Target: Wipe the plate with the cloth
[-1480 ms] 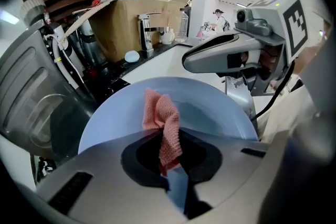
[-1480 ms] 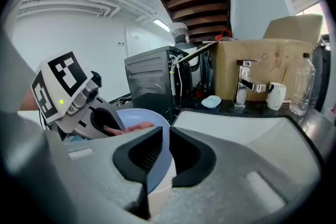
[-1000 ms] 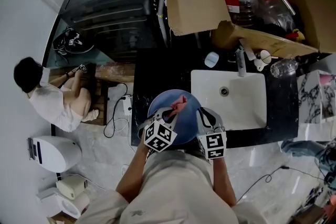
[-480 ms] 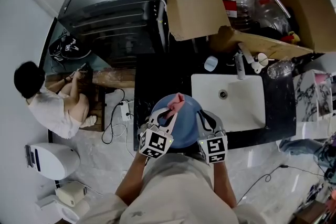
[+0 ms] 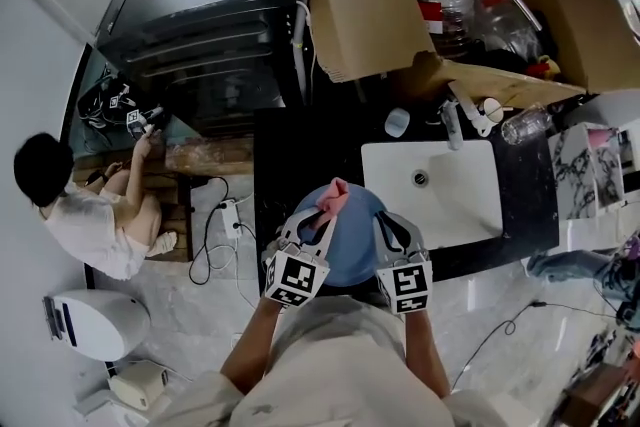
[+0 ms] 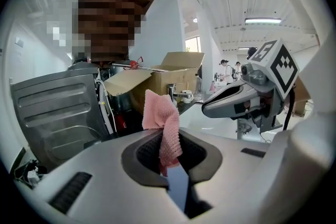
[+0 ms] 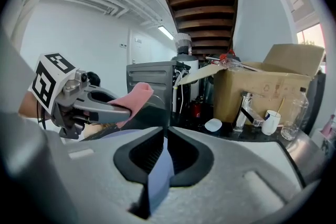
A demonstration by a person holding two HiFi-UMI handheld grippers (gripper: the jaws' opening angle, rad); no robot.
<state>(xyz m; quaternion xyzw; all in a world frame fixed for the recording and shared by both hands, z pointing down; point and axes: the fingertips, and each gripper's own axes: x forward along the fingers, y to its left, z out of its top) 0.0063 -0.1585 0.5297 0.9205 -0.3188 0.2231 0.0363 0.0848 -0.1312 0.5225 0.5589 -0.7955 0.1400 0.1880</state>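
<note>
Plate (image 5: 348,255): hanging in the air between both grippers, above the front part of the dark desk (image 5: 285,155), just beside the white sink (image 5: 455,200); being carried by its rim only.
Cloth (image 6: 164,120): being pinched near its lower end, with the loose pink part standing up and flopping over the plate's far rim.
Left gripper (image 6: 173,170): fingers closing tight on the cloth, a sliver of blue plate showing in the same gap, so probably pressing cloth against the rim.
Right gripper (image 7: 164,157): fingers pressing together on the plate's thin edge, gripping nothing else.
Stage: judging by the pinch on the rim, wiping around the edge, with most of the face likely remaining.
Risk: plate twisting or sliding out of the narrow edge grip under hard rubbing from the left, then dropping onto the desk or floor; cloth pulling free, leaving bare fingers scraping the glaze.
</note>
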